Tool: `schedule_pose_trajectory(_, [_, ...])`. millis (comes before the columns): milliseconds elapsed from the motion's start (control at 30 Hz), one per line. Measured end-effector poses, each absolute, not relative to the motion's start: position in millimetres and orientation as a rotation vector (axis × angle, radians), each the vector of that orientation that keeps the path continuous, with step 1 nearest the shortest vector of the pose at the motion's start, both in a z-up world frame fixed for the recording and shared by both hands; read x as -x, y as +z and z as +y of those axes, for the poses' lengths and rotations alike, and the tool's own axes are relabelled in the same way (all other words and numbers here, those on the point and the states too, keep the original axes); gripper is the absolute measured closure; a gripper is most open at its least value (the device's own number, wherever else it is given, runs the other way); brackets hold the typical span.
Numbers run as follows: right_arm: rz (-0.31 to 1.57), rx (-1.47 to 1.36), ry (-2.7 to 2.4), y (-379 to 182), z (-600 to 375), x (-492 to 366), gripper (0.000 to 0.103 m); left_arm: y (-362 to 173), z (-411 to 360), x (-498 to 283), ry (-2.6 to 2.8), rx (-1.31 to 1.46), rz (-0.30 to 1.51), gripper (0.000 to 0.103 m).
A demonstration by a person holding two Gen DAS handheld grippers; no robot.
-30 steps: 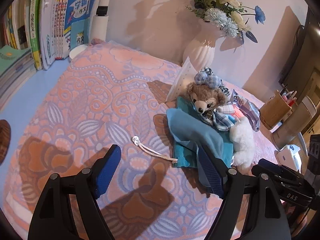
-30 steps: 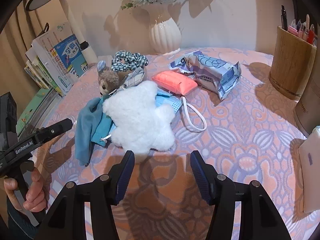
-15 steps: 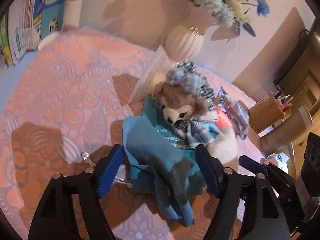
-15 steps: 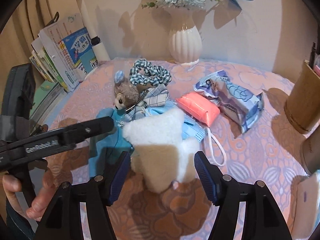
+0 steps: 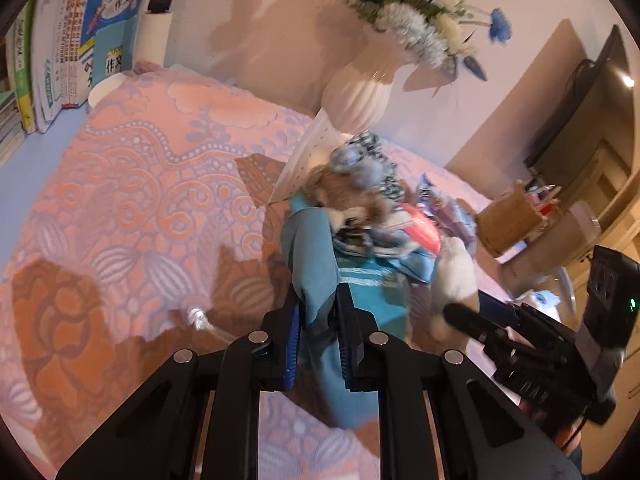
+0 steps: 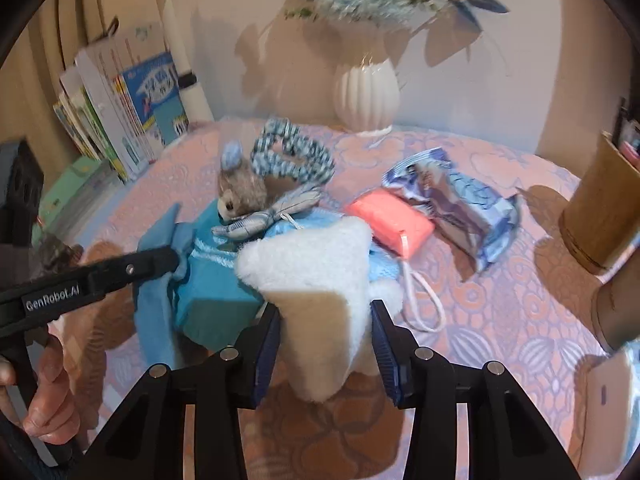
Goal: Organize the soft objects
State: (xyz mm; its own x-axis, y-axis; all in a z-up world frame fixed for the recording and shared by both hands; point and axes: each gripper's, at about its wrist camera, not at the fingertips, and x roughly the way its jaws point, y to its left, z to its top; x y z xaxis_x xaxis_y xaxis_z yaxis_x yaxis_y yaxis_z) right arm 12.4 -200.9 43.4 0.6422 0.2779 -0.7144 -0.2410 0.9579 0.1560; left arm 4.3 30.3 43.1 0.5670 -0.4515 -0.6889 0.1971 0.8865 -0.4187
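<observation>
My left gripper (image 5: 318, 312) is shut on a fold of the blue cloth (image 5: 314, 256), which drapes down between its pads; it also shows in the right wrist view (image 6: 158, 280). My right gripper (image 6: 324, 344) is shut on the white fluffy plush (image 6: 316, 280) and lifts its near edge. A small brown bear (image 6: 242, 194) with a plaid bow lies on a teal pouch (image 6: 212, 284). A checked scrunchie (image 6: 292, 156), a coral pouch (image 6: 390, 222), a face mask and a patterned packet (image 6: 460, 200) lie around them.
A white vase (image 6: 366, 96) of flowers stands at the back. Books (image 6: 120, 120) lean at the left. A wooden pen holder (image 6: 604, 216) stands at the right edge, with a white device near it. The pink patterned tablecloth (image 5: 132, 208) covers the table.
Both grippers moved in and closed: the left one on the blue cloth, the right one on the white plush, whose near edge is now raised.
</observation>
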Motion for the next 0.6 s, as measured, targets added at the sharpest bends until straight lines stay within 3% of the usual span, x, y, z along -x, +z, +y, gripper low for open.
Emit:
schedule_pose_trajectory(167, [0.812, -0.186, 0.347, 64, -228, 2, 0.06, 55, 43, 12, -0.425, 0.34, 0.885, 0.09])
schedule_pose_trajectory(600, [0.775, -0.136, 0.238, 101, -262, 49, 0.059, 114, 69, 56, -0.439, 0.291, 0.839, 0.089])
